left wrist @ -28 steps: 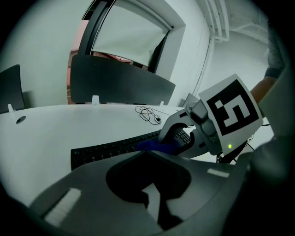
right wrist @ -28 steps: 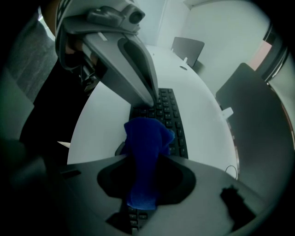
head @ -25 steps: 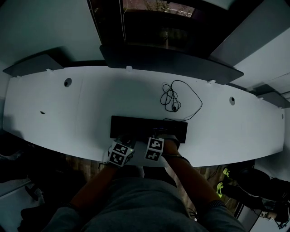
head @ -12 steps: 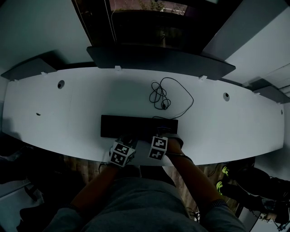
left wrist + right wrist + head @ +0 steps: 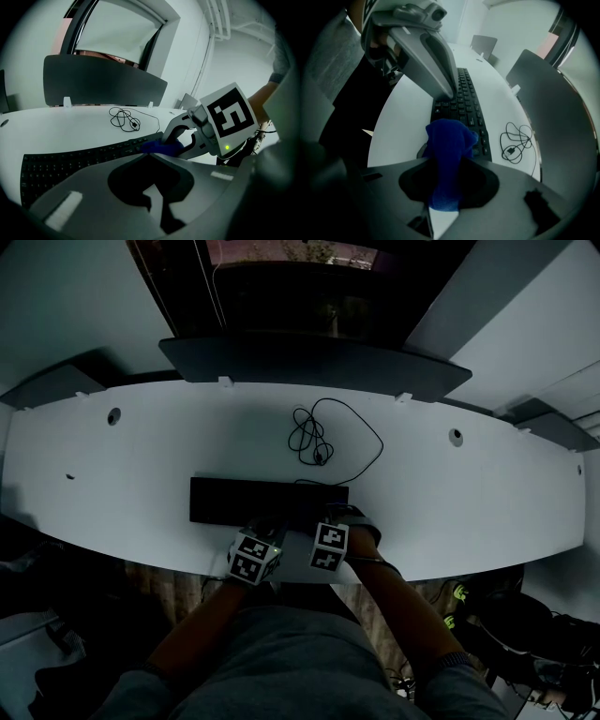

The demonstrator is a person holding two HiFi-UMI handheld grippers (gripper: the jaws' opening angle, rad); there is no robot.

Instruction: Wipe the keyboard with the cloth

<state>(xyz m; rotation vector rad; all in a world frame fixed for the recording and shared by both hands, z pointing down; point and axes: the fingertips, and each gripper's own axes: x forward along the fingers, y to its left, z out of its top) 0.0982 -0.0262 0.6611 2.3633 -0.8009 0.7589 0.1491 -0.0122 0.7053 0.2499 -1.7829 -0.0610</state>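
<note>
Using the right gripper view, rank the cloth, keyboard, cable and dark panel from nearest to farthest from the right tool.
1. Cloth, pinched in the right tool.
2. Keyboard, just ahead.
3. Cable, farther out on the right.
4. Dark panel, farthest back, behind the cable.

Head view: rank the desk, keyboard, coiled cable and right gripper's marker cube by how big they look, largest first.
1. desk
2. keyboard
3. coiled cable: thin loops spread over a patch not much smaller, so this is close
4. right gripper's marker cube: smallest, though nearest the camera
</note>
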